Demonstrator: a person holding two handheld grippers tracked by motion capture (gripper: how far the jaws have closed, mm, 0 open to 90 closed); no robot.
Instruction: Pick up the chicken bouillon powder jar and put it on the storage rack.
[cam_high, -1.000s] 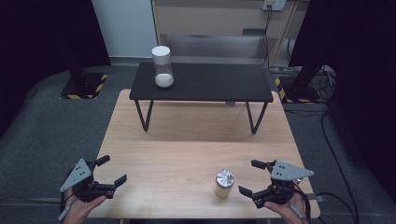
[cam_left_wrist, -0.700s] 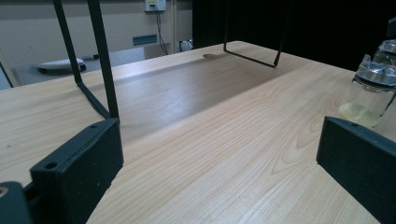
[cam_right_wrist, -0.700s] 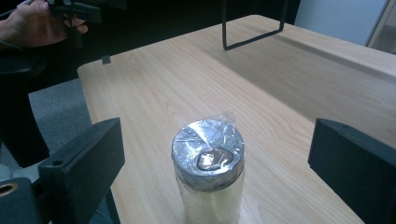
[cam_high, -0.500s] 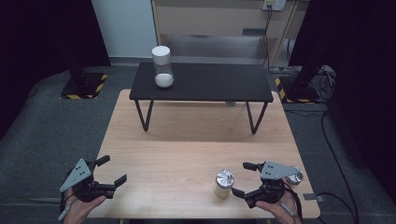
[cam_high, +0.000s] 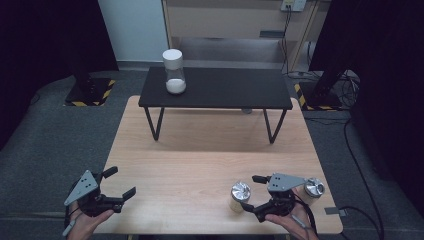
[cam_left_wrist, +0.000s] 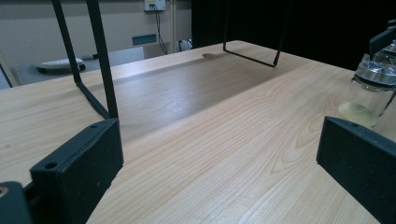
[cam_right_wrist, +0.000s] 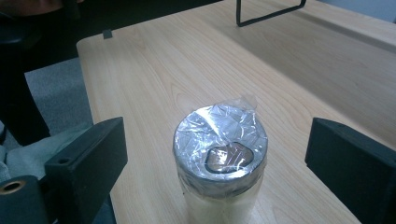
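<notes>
**Right tool closing in on the foil-capped jar**

The right tool (cam_high: 251, 192) stands wide, its black jaws to either side of the small clear jar with a crinkled foil-and-film cap (cam_right_wrist: 220, 158); the jaws have just been narrowing, yet gaps remain on both sides and nothing is gripped. The jar stands upright at the near right of the pale wooden worktop (cam_high: 200, 160), its lower part holding something pale. Just right of the hand sits a second small silver-topped jar (cam_high: 314, 188).

The left tool (cam_high: 121, 183) rests at the near left, jaws wide and empty.

Farther off, a low black metal-legged shelf table (cam_high: 215, 90) carries a tall clear jar with a white lid (cam_high: 174, 72) at its left end.

The risk, as I judge it: a one-sided first contact could tip or skid the light jar toward the near edge, and pads landing on the loose film may slip.
</notes>
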